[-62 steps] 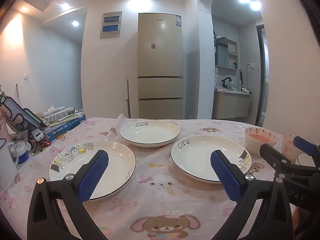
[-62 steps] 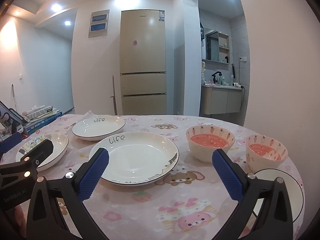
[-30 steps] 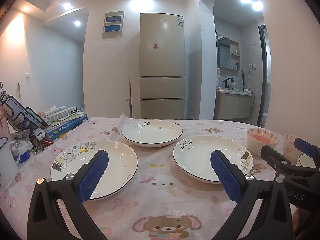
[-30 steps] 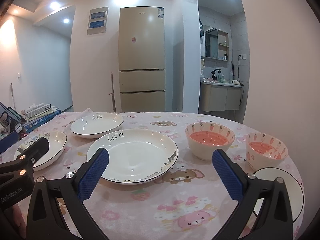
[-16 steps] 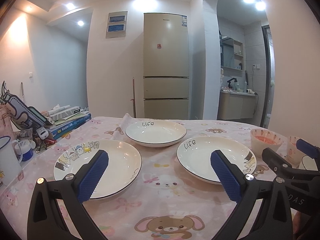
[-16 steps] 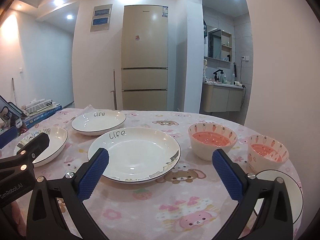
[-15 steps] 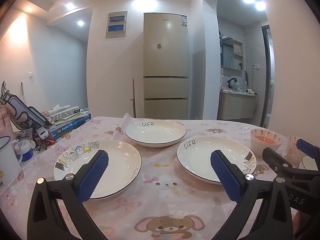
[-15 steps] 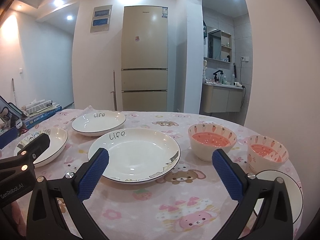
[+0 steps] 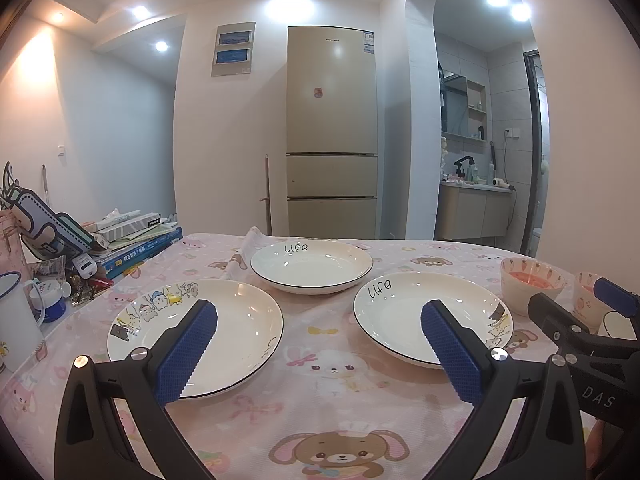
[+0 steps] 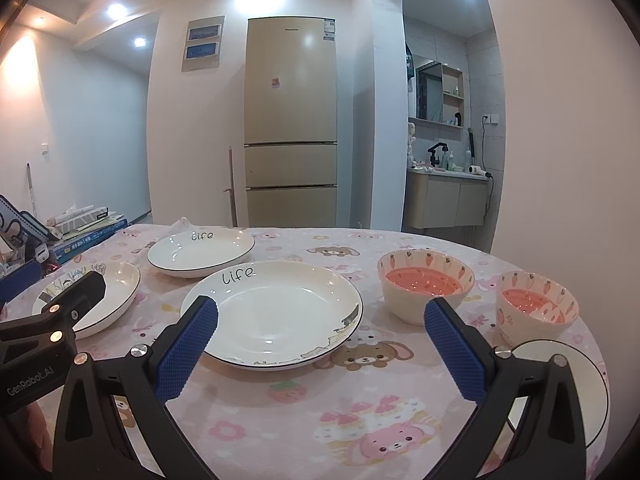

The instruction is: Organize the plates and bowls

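Three white plates lie on the pink tablecloth: a cartoon-print plate (image 9: 236,328) at the left, a "life" plate (image 9: 312,266) at the back, and a second "life" plate (image 9: 400,312) (image 10: 276,312) at the right. Two carrot-print bowls with pink insides stand to the right, a larger one (image 10: 426,286) and a smaller one (image 10: 536,306). A small white plate (image 10: 560,364) lies at the near right. My left gripper (image 9: 318,346) is open and empty above the table's near side. My right gripper (image 10: 320,344) is open and empty, low over the near edge of the right "life" plate.
A stack of books (image 9: 136,240), a white mug (image 9: 16,316) and small clutter sit at the table's left edge. A tall beige fridge (image 9: 332,132) stands behind the table. An arched doorway to a bathroom is at the right.
Both views have shifted slightly, as if both grippers drifted a little left and back. No plate or bowl has moved. Both grippers stay open.
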